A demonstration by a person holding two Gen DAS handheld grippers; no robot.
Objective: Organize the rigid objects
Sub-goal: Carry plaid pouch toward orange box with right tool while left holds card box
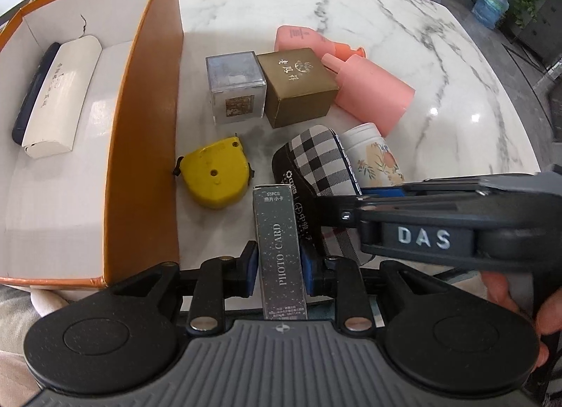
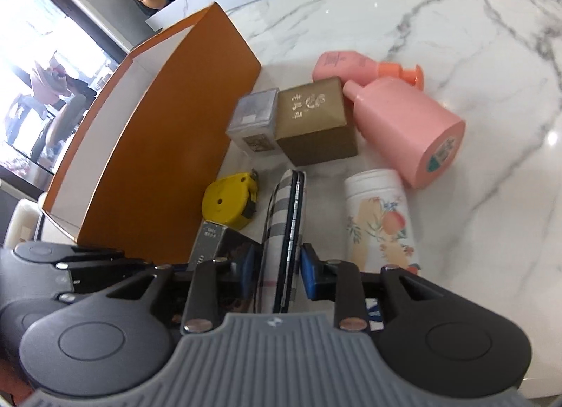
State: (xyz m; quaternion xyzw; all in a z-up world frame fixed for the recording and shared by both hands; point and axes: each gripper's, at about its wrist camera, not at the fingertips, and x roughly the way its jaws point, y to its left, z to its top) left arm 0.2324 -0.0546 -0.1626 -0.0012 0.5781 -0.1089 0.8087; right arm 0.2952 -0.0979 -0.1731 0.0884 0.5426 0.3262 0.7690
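Note:
My left gripper is shut on a narrow grey photo card box, held upright just above the marble table. Beside it on the right, a black-and-white plaid glasses case stands on edge between the blue pads of my right gripper. A thin gap shows at the right pad, so this gripper is open. The left wrist view shows the same plaid case with the right gripper reaching in from the right. The orange box stands to the left.
Inside the orange box lie a white case and a dark flat item. On the table are a yellow tape measure, a clear cube, a gold box, two pink bottles, and a white floral jar.

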